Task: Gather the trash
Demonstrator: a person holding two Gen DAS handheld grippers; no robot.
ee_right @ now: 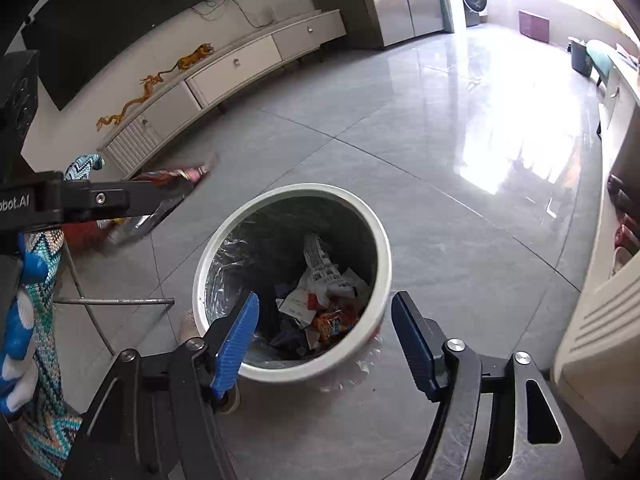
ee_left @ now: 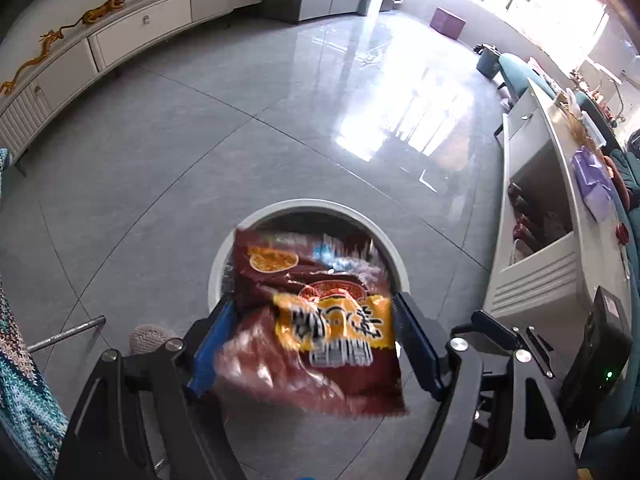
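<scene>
A dark red and yellow snack bag (ee_left: 312, 320) hangs blurred between the wide-apart fingers of my left gripper (ee_left: 312, 312), above a round white-rimmed bin (ee_left: 304, 205). No pad visibly presses it. In the right wrist view the bin (ee_right: 384, 240) stands on the floor with a dark liner and several wrappers (ee_right: 324, 304) inside. My right gripper (ee_right: 324, 312) is open and empty, just above the bin's near rim. The left gripper (ee_right: 132, 196) shows at the left of that view, with a blurred bag (ee_right: 168, 200) by it.
Grey tiled floor (ee_left: 200, 160) all round. A long white TV cabinet (ee_right: 240, 64) runs along the far wall. A white low table with open shelves (ee_left: 536, 208) stands at the right. A metal chair frame (ee_right: 116, 302) and knitted cloth (ee_right: 44, 320) are at the left.
</scene>
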